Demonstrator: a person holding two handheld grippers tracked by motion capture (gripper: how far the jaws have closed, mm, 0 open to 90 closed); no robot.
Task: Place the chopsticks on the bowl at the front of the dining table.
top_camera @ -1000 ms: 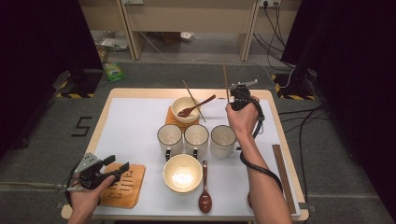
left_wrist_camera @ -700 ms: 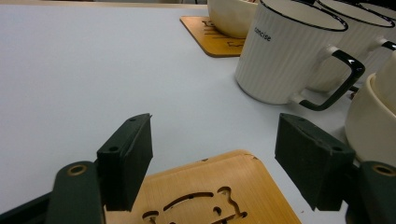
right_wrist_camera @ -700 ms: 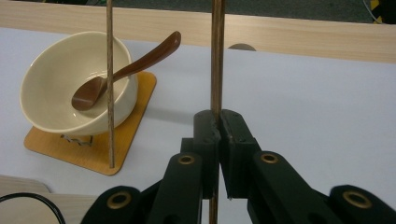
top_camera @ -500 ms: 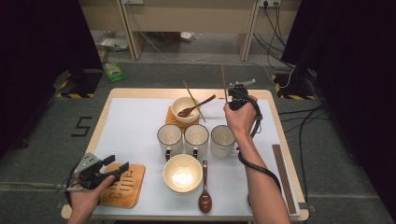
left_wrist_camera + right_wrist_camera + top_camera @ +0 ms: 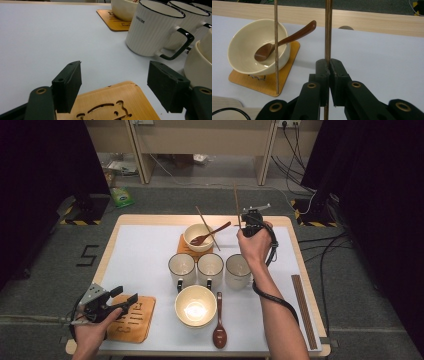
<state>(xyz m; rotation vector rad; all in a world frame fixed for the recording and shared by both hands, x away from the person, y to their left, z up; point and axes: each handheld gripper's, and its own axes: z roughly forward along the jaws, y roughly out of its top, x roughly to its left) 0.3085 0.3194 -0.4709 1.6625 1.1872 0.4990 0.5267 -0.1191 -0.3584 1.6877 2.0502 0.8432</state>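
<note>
Chopstick (image 5: pixel 327 30) clamped upright in your right gripper (image 5: pixel 329 65), raised just right of the far bowl (image 5: pixel 198 237) — a second chopstick (image 5: pixel 207 227) leans on that bowl. Thin grip: it could pivot or slip, knocking the spoon (image 5: pixel 284 41). Left gripper (image 5: pixel 113 87) — jaws apart over the coaster (image 5: pixel 112 107).

On the surface (image 5: pixel 140 250) three mugs (image 5: pixel 210 268) stand in a row, behind them a bowl (image 5: pixel 198 236) holding a spoon (image 5: pixel 210 234) on a coaster (image 5: pixel 182 246), before them a second bowl (image 5: pixel 195 305) with another spoon (image 5: pixel 219 325) just to its right
</note>
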